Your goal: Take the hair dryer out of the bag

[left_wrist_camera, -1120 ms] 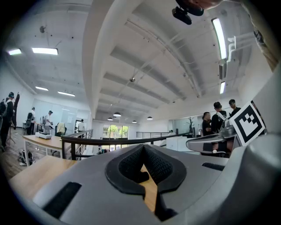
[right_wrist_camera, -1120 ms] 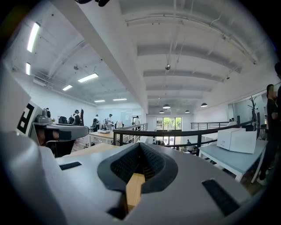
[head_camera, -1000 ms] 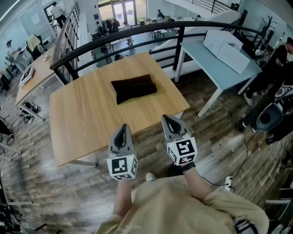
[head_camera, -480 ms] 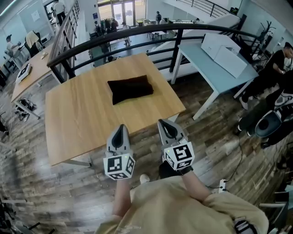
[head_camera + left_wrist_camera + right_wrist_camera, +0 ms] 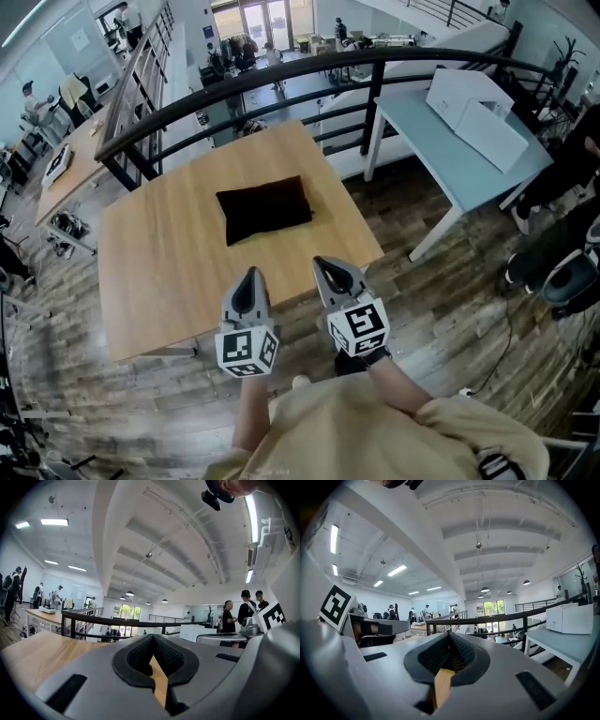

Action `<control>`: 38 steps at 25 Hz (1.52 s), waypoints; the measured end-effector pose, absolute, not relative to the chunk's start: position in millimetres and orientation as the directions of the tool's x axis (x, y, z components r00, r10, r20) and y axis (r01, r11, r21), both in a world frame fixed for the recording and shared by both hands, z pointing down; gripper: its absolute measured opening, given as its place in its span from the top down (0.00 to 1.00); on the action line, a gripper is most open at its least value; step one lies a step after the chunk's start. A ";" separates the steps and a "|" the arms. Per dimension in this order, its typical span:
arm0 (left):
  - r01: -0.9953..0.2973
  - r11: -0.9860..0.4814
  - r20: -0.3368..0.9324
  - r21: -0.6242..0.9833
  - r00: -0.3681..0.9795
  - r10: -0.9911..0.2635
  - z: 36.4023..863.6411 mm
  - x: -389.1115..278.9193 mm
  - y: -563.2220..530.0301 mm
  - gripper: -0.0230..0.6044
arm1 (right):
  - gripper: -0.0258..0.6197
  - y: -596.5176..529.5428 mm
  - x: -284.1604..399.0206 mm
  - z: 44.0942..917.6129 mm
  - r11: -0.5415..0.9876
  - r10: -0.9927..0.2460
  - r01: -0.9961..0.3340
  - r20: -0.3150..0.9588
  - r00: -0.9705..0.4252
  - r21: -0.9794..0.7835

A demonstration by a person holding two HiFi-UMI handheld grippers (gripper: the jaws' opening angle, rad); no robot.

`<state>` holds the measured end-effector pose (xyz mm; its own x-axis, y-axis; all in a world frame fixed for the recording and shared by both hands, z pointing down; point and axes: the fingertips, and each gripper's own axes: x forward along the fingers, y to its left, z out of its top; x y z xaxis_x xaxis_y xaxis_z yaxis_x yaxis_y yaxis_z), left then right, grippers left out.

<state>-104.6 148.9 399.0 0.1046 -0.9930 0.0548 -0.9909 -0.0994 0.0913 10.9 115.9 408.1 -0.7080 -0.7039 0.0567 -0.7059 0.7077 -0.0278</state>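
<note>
A black bag (image 5: 263, 207) lies flat on the far half of a wooden table (image 5: 159, 272) in the head view. No hair dryer shows; the bag is closed over whatever it holds. My left gripper (image 5: 248, 278) and right gripper (image 5: 330, 269) hover side by side over the table's near edge, well short of the bag. Both point level toward it with jaws shut and nothing between them. In the left gripper view the left gripper (image 5: 152, 641) shows only tabletop through its tip. The right gripper (image 5: 449, 637) likewise shows bare wood in the right gripper view.
A dark metal railing (image 5: 281, 80) curves behind the table. A pale blue table (image 5: 469, 155) with a white box (image 5: 478, 117) stands at the right. Another wooden desk (image 5: 66, 173) is at the far left. Several people stand in the room. Wood-plank floor surrounds the table.
Both grippers have moved forward over the table's near edge, closer to the bag. The bag has not moved. Both stay shut.
</note>
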 end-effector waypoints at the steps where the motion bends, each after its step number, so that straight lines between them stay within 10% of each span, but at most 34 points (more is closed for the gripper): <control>1: -0.992 -0.097 0.053 0.085 0.102 -0.993 397.4 -98.6 134.9 0.96 | 0.95 100.8 14.7 405.6 0.713 -0.699 -0.700 0.049 -0.713 -0.027; 19: -0.999 -0.003 0.147 0.041 0.009 -0.989 425.0 -91.9 6.3 0.96 | 0.95 -53.8 12.1 432.7 0.771 -0.619 -0.628 0.106 -0.778 -0.104; 35: -0.969 -0.229 0.455 -0.095 0.163 -0.876 516.8 -184.3 -125.1 0.96 | 0.95 -145.5 -70.6 503.5 0.722 -0.628 -0.679 0.289 -0.723 -0.131; 38: -0.951 -0.307 0.520 -0.041 0.242 -0.819 540.2 -183.5 -144.4 0.84 | 0.95 -157.8 -77.2 510.8 0.708 -0.633 -0.691 0.304 -0.713 -0.145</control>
